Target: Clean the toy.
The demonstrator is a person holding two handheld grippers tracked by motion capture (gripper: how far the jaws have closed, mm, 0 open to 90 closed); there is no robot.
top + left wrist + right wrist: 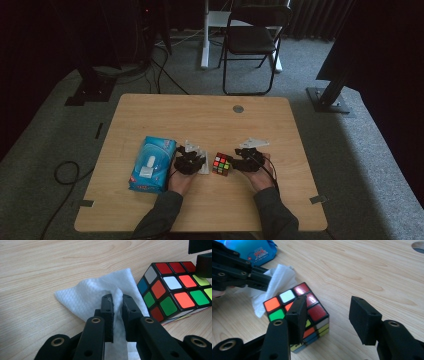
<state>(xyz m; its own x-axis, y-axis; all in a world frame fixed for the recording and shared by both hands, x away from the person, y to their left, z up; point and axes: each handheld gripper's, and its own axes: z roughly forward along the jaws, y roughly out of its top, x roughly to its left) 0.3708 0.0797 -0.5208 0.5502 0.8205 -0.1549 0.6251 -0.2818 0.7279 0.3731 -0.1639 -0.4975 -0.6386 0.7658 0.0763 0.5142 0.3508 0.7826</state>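
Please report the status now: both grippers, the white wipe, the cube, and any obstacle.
Left gripper shut on white wipe. Right gripper open, one jaw over the cube, not gripping. Blue wipes pack lies beside the left gripper, not blocking.

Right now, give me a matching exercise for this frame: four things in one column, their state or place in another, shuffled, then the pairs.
Things:
1. white wipe
2. puzzle cube
3. blue wipes pack
4. right claw

States or places:
A. open, one jaw over the cube's top
B. lying at the table's left side, beside the left hand
C. pinched in the left claw
D. standing on the table, not gripped

Pairs: 1-C, 2-D, 3-B, 4-A
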